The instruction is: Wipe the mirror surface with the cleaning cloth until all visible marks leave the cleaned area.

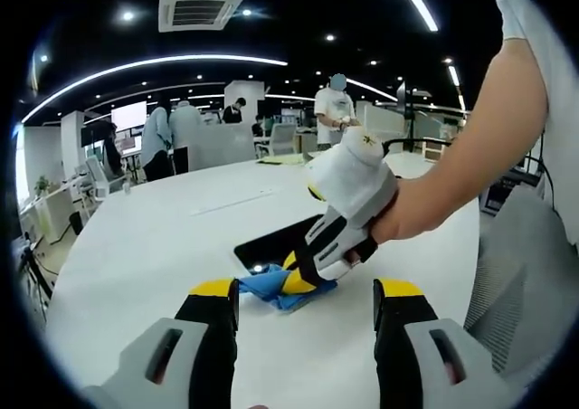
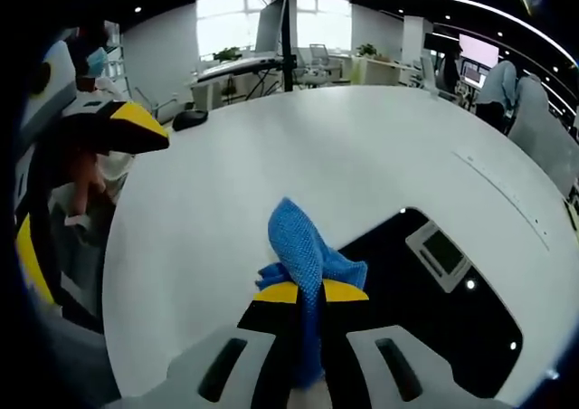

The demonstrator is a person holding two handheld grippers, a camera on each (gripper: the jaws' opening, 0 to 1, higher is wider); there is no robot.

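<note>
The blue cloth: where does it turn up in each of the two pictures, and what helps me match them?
Left gripper view: the blue cloth lies low at centre, pinched by the right gripper at the near edge of the dark mirror.
Right gripper view: the cloth sticks up at bottom centre, clamped in the gripper.
Shared landmark: the mirror on the white table.
</note>
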